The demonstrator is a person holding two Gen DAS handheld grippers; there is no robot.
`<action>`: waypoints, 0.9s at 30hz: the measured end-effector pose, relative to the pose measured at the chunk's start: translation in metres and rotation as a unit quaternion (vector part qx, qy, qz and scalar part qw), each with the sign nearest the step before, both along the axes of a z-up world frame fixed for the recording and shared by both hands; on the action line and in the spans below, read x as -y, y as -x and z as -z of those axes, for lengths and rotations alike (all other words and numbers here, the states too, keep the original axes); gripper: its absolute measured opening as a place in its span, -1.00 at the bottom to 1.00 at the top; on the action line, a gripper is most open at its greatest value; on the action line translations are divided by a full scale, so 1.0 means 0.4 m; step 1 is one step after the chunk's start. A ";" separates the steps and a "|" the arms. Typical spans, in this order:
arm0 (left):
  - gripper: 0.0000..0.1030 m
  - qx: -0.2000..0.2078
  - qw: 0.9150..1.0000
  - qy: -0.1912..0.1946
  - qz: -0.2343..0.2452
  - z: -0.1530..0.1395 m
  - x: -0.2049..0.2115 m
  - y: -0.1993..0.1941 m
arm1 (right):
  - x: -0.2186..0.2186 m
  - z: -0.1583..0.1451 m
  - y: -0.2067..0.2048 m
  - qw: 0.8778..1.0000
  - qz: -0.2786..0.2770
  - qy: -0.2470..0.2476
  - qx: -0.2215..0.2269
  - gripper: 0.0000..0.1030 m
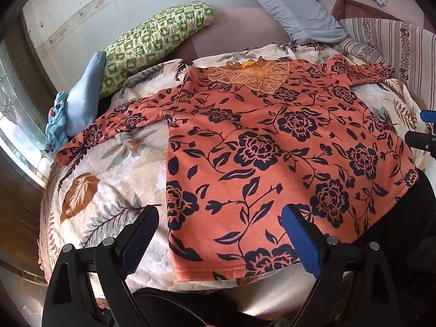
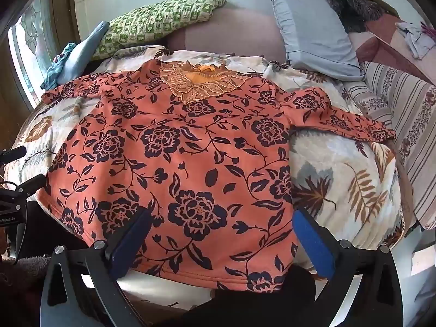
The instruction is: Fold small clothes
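A bed (image 1: 381, 43) fills most of the room in front of me, covered by a cream blanket (image 1: 109, 169) printed with brown and grey leaves. Spread flat on that blanket, front side up, lies an orange top (image 1: 259, 147) with dark navy flowers, its hem toward the near edge of the bed, its lace-trimmed neck toward the far side and both sleeves stretched outward. Behind it a grey pillow (image 1: 294, 8) leans beside a green checked cushion (image 1: 155, 38), and a pale blue cloth (image 1: 81, 103) stands bunched near the left sleeve end. The left tool (image 1: 220, 231) hangs over the near left corner of the top, its jaws spread wide, one finger above bare blanket and the other above the orange fabric, gripping nothing. The right tool (image 2: 220, 234) hovers over the near right part of the hem, jaws likewise spread wide and empty, with fabric showing between its fingers.
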State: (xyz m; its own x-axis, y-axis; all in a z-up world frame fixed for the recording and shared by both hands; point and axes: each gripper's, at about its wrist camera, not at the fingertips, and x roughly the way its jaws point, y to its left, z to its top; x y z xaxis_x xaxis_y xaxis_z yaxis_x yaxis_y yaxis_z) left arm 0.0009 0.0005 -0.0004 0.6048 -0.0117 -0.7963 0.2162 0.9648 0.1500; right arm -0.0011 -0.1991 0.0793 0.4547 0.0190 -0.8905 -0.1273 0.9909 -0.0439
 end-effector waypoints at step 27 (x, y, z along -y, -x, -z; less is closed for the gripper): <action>0.77 -0.004 0.998 -0.049 0.042 -0.008 0.017 0.054 | 0.010 -0.010 0.014 0.999 -0.036 0.022 -0.005 0.99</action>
